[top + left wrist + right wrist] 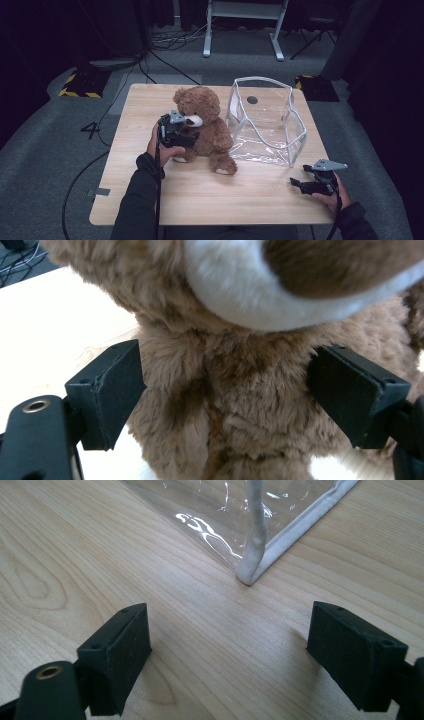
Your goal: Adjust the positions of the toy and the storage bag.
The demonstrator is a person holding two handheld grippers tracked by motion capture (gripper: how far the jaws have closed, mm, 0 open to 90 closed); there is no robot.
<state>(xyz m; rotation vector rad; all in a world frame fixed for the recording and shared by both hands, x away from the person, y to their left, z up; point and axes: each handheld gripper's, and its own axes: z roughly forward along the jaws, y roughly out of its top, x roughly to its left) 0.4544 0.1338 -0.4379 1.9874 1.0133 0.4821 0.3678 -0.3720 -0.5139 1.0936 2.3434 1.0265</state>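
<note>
A brown teddy bear [205, 127] is sitting upright near the middle of the wooden table [150, 200], its long axis running from head to feet, with a clear plastic bag [265, 122] standing open-topped just beside it on the person's right. The left gripper [181, 131] is pressing in at the bear's front, and in the left gripper view its jaws are standing wide apart on either side of the torso [225, 405] under the white muzzle — straddling the body across its width, fur close to both pads, yet not squeezing it. The right gripper [306, 184] is resting low near the table's right front edge, jaws spread and holding nothing, facing the bag's near bottom corner [248, 575]. The bear is lying squarely between the left jaws, so that hand is plainly the nearer one — closing across the torso looks like the coming move, the bag waiting to the right.
</note>
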